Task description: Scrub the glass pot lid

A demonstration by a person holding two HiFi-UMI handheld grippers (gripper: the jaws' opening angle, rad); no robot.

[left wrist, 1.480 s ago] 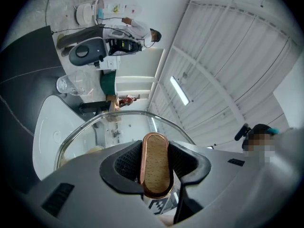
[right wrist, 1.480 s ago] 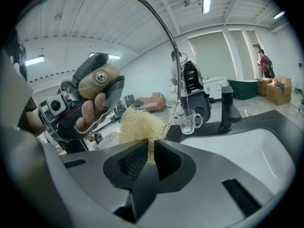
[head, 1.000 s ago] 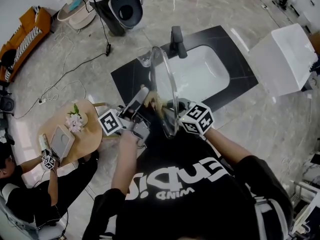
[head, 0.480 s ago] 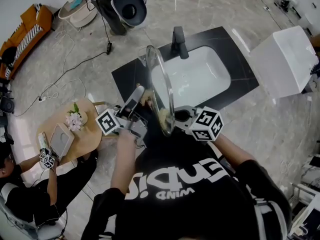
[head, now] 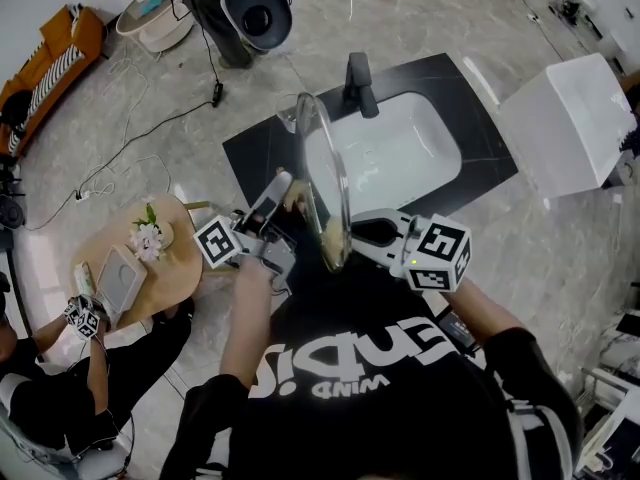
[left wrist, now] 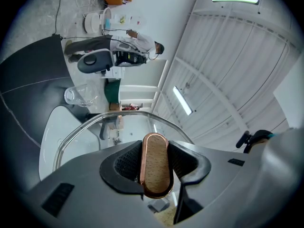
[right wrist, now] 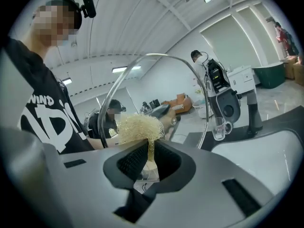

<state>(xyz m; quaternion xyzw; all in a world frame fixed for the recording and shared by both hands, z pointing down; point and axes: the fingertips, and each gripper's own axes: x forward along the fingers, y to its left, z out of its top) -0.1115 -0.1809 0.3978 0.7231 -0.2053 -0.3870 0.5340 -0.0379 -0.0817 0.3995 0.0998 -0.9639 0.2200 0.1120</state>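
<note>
Left tongs [left wrist: 156,175] clamped on the wooden handle [left wrist: 154,148] of the lid [head: 325,183], which stands on edge over the sink's [head: 400,153] near rim. Right tongs [right wrist: 149,161] pinch a pale scrubber [right wrist: 139,127] at the lid's right face. Far side: faucet [head: 357,83], with a glass mug [head: 289,118] to its left on the dark tabletop [head: 255,153]. White box [head: 570,118] on the right.
</note>
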